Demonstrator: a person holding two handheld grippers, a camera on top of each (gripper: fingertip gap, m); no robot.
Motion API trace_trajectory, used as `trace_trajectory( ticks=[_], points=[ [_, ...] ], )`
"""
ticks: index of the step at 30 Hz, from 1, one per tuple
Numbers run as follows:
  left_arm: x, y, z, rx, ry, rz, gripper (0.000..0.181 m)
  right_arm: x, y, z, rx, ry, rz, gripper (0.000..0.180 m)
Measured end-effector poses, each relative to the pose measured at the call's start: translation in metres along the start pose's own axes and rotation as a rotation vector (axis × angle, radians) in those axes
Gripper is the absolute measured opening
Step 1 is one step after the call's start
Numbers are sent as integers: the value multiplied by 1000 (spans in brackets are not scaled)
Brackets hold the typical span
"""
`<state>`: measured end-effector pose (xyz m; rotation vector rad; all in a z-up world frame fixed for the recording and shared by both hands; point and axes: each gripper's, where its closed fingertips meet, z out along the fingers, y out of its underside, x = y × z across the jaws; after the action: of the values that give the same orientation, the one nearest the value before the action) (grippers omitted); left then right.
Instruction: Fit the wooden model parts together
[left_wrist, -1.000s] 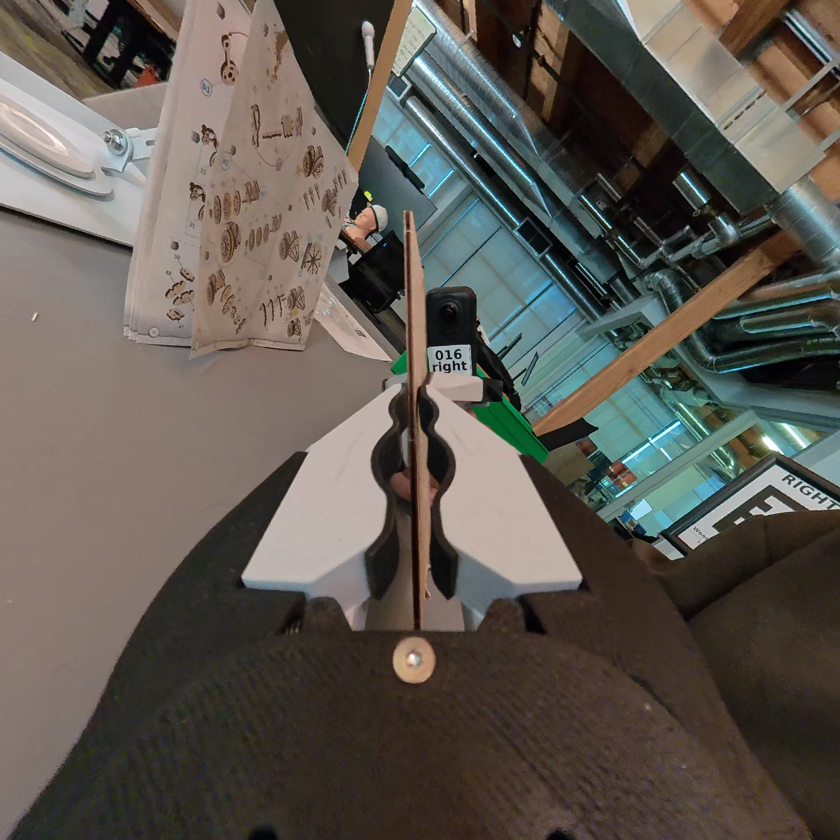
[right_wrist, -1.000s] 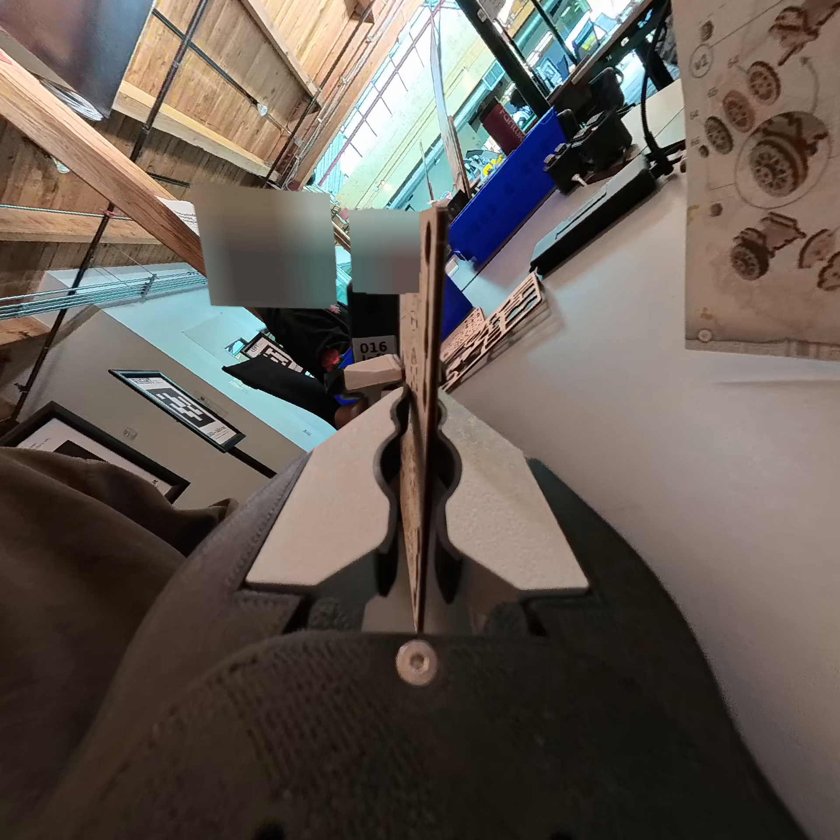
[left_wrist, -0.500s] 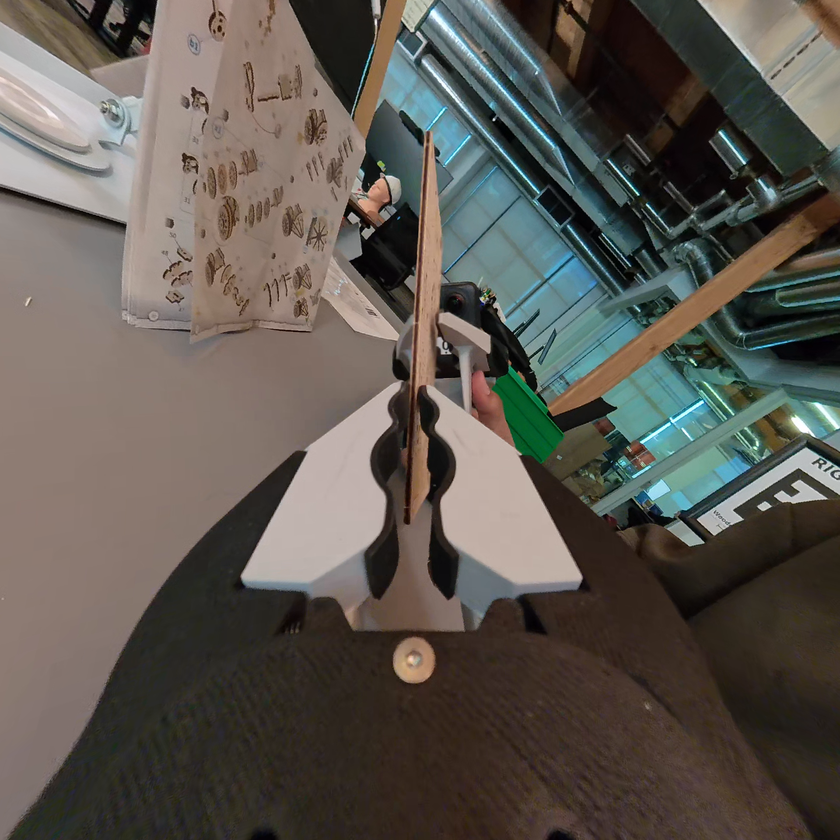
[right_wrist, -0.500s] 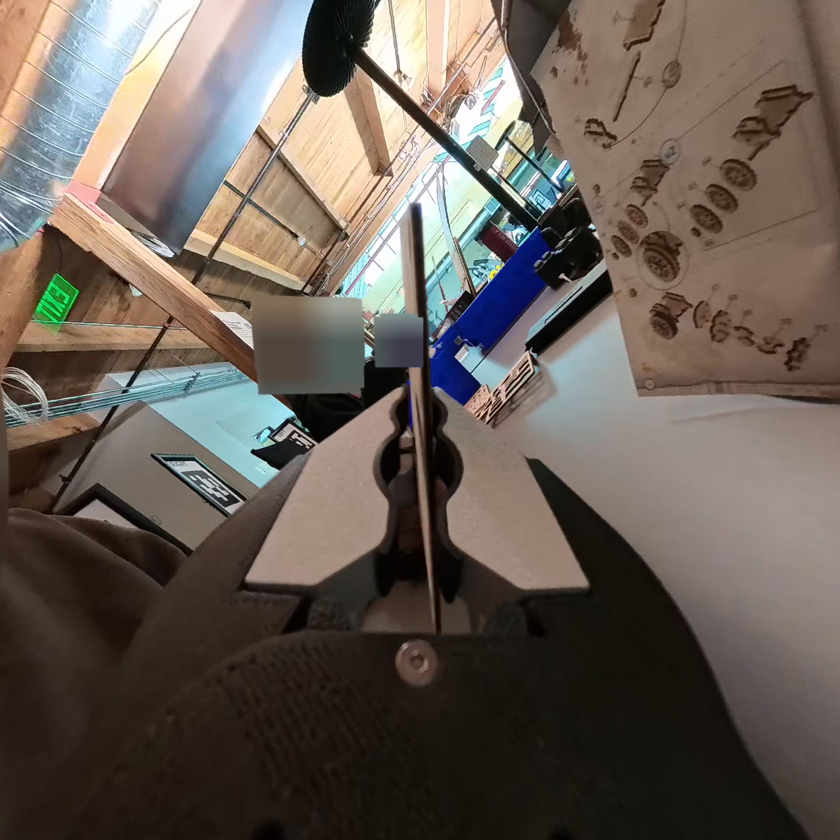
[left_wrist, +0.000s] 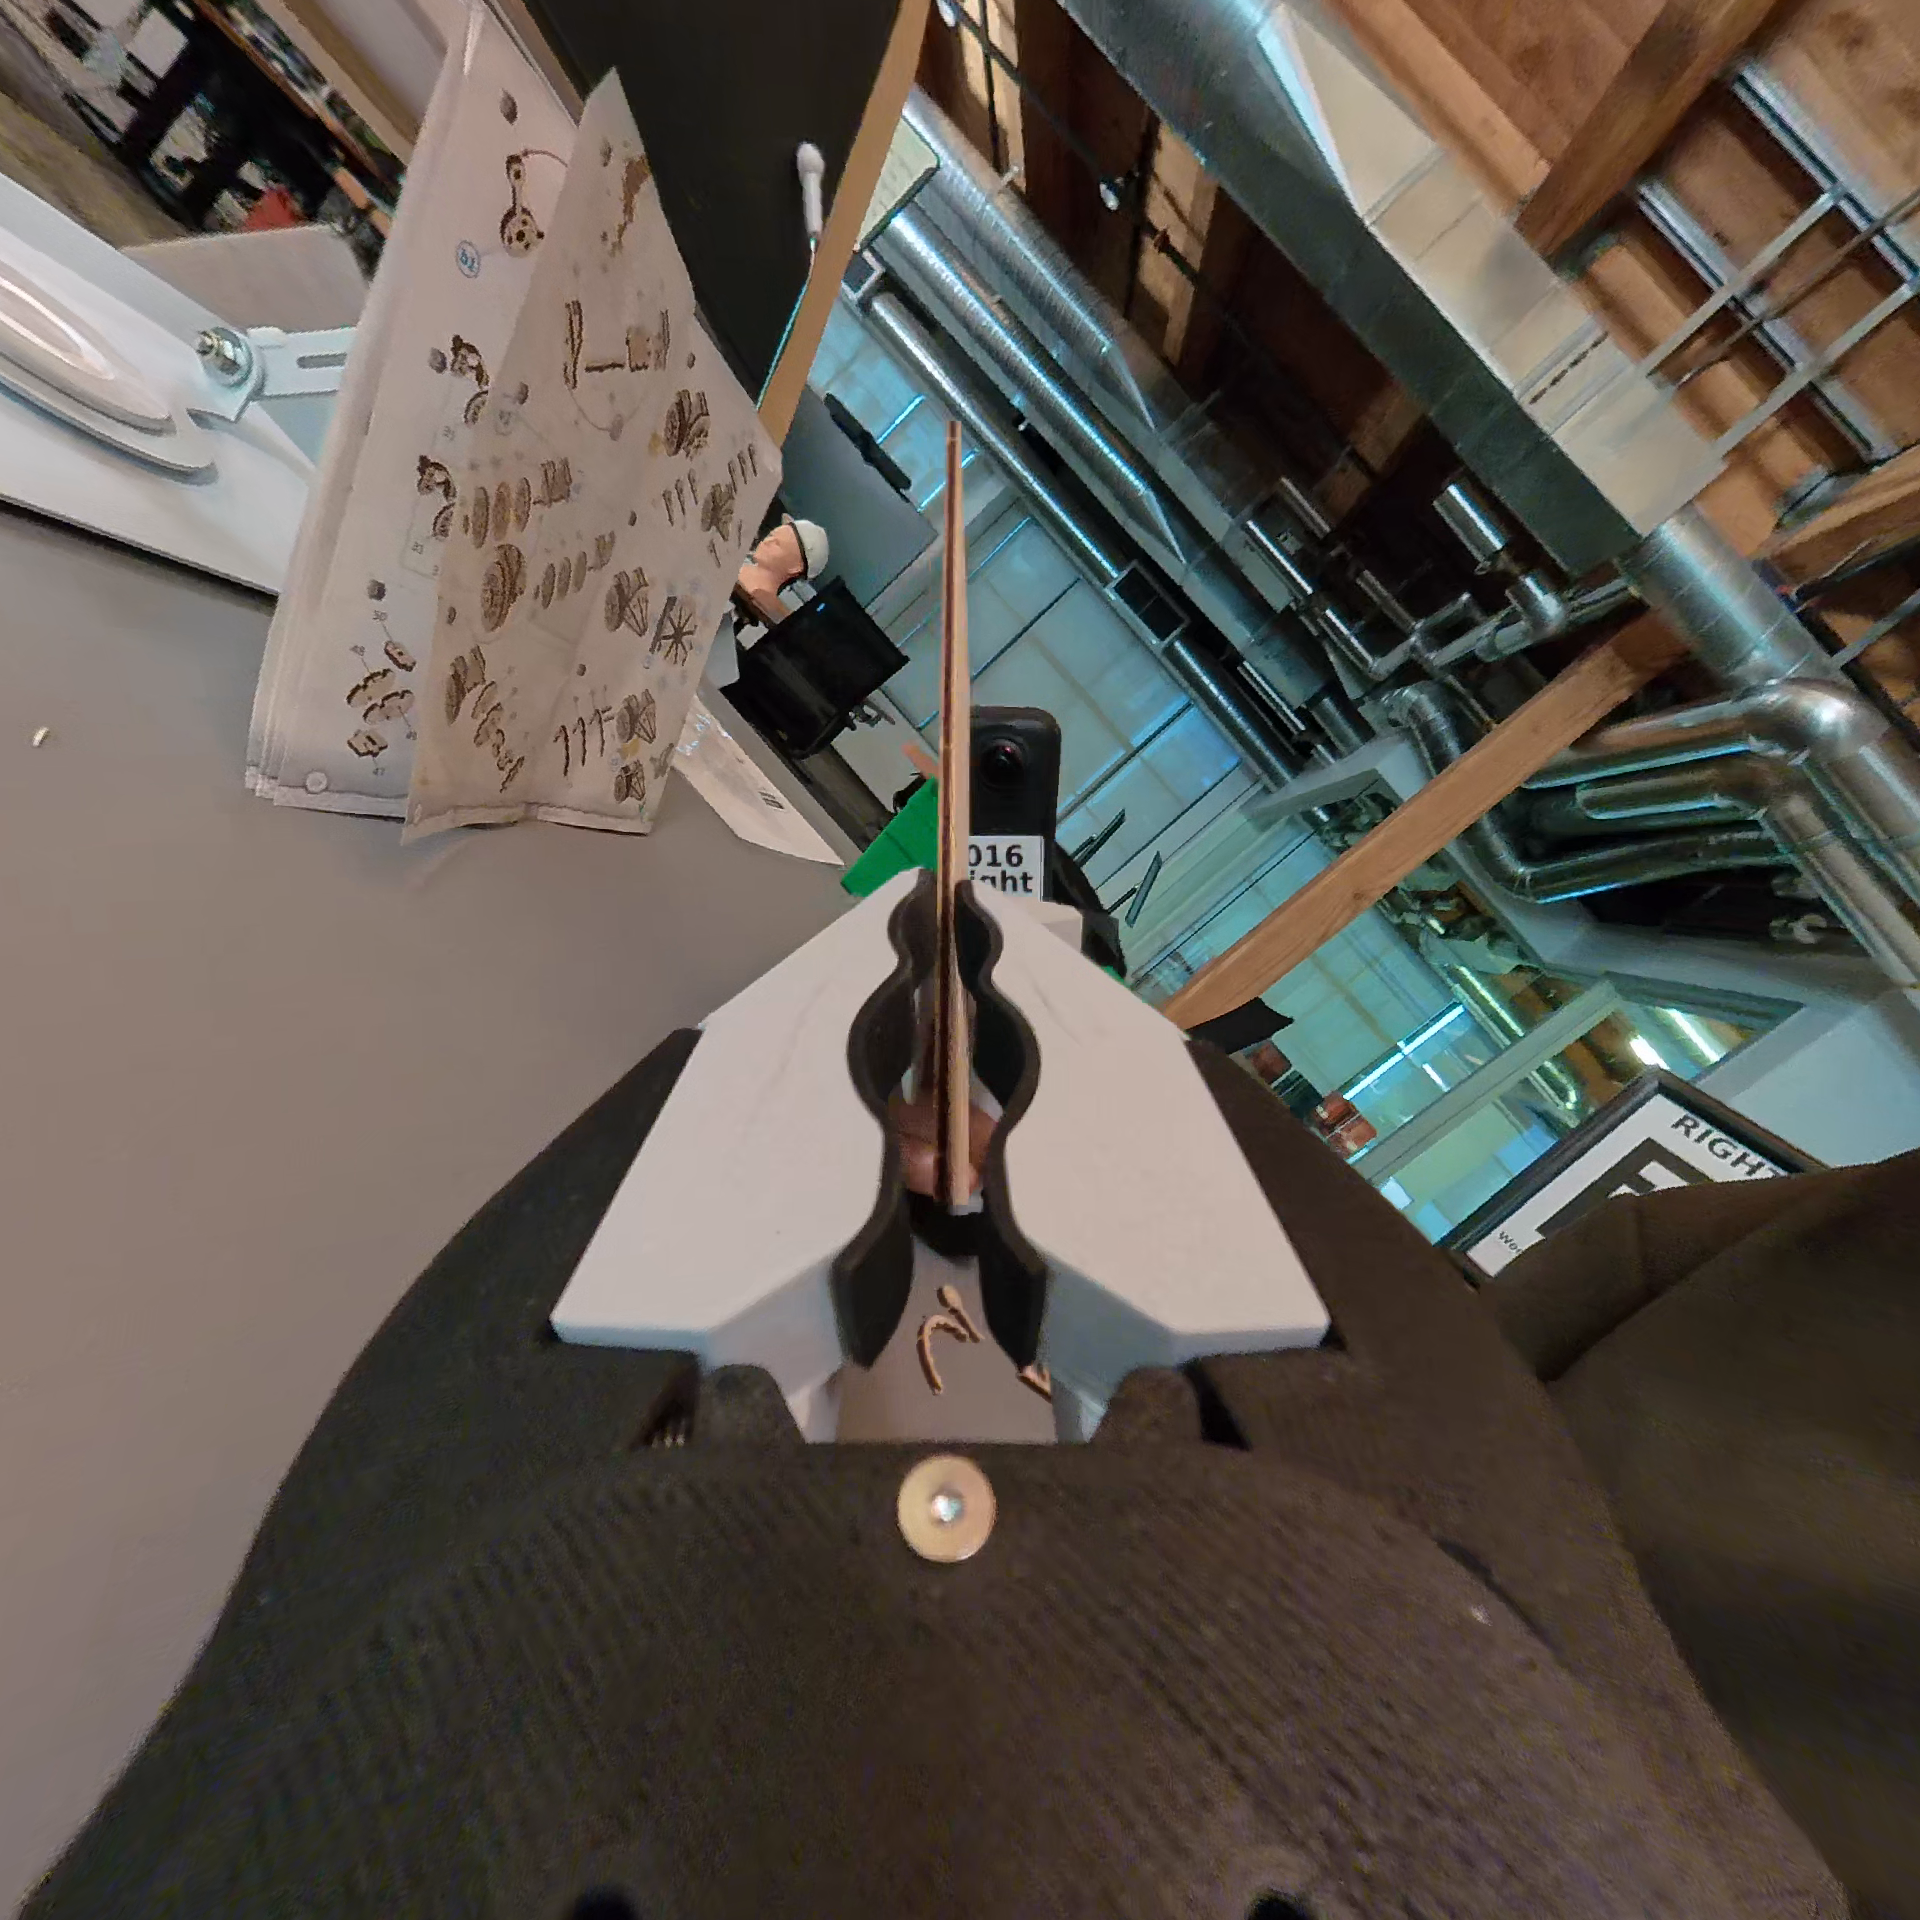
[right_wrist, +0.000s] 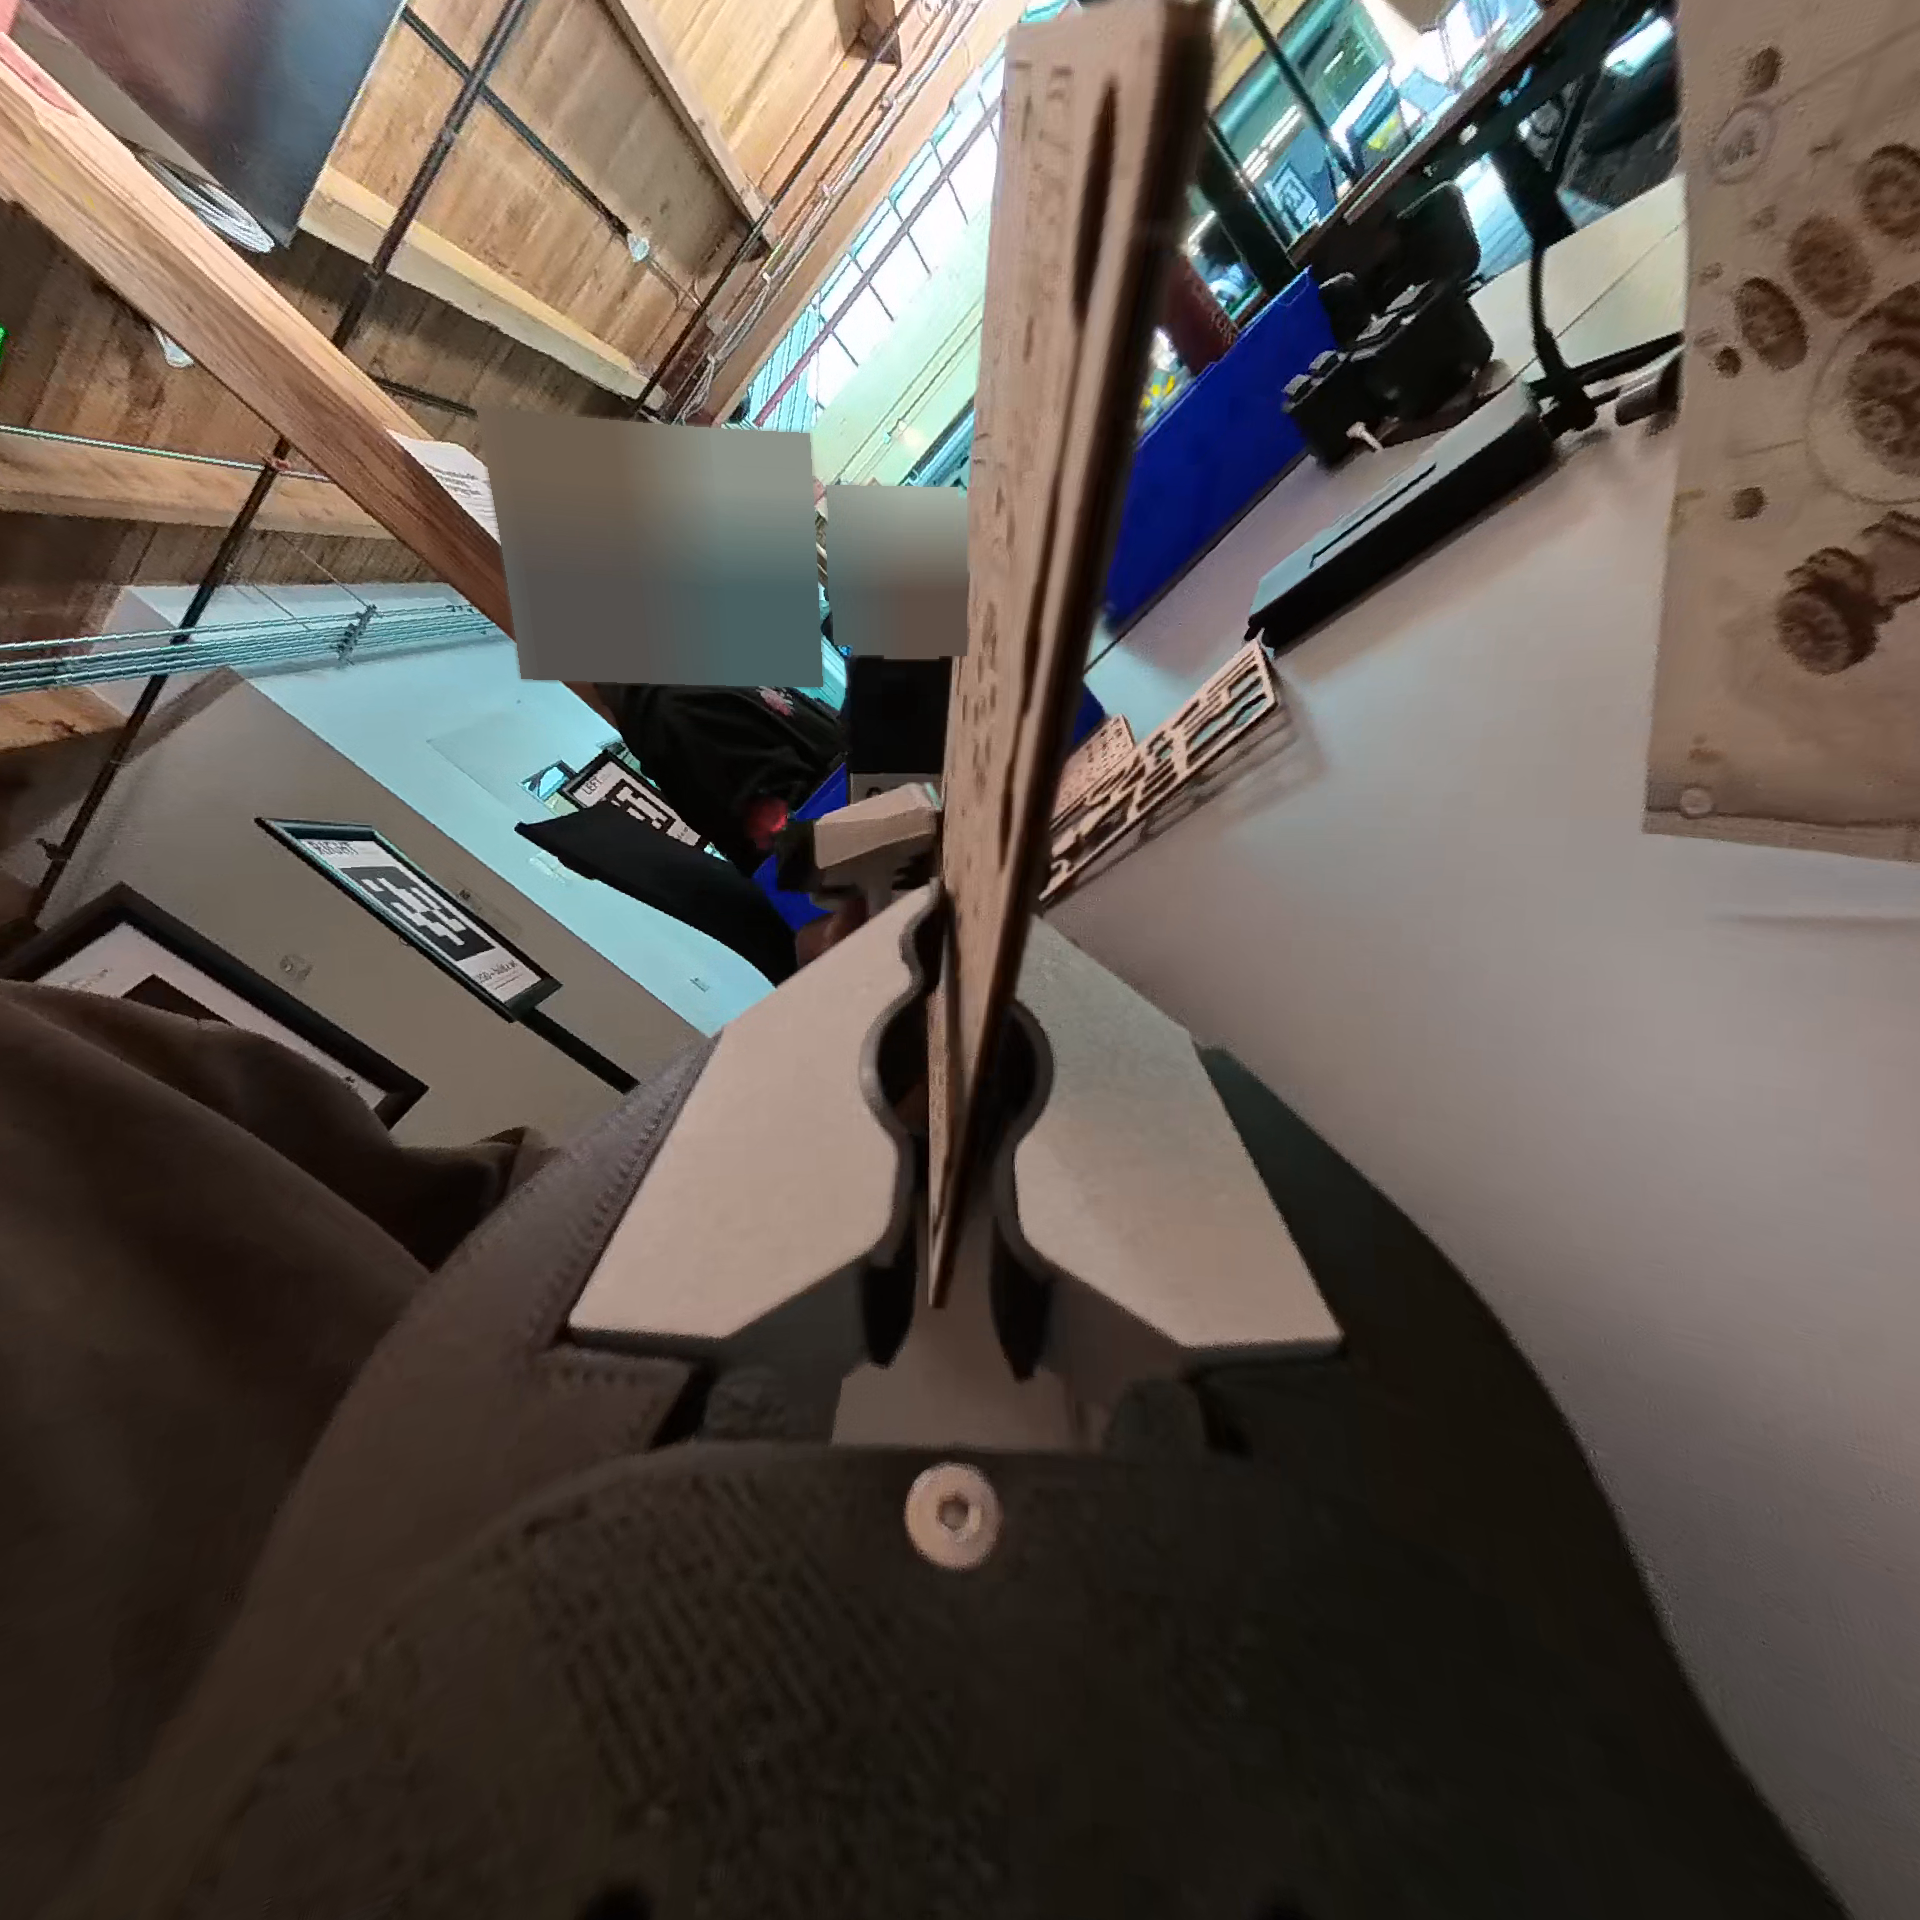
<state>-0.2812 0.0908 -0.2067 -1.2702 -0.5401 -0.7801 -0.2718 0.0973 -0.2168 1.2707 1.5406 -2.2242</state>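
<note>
Gripping one thin wooden sheet (left_wrist: 954, 790) edge-on at frame centre, both left tongs (left_wrist: 948, 914) and right tongs (right_wrist: 961, 987) stay clamped; it has tilted since, so parts remain unfitted above the bench (left_wrist: 208, 1039).

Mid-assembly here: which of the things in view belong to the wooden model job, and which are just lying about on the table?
Part of the job:
- wooden sheet, clamped edge-on by both the left hand-held gripper and the right hand-held gripper
- instruction sheets, propped up
- cut-out wooden panel, flat on the table

Lying about:
- blue bin
- black devices with cables
- white disc fixture
</note>
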Motion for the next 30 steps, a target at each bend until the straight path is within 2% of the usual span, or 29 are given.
trace_trajectory(
  ticks=[5, 7, 9, 19, 30],
  points=[
    [0, 1, 0, 2, -19, 28, 3, -2, -1, -1, 10, -1, -20, 1],
    [-2, 4, 2, -11, -55, 68, 15, -2, -3, -2, 20, 8, -30, 2],
    [-6, 9, 6, -38, -102, 110, 20, -1, -2, -3, 1, 19, -42, 1],
    [-9, 10, 7, -46, -127, 111, 11, 3, 8, -1, -97, 89, -131, 1],
    [-14, 11, 9, -60, -181, 147, 11, 8, 8, -2, -95, 124, -124, 3]
  ],
)
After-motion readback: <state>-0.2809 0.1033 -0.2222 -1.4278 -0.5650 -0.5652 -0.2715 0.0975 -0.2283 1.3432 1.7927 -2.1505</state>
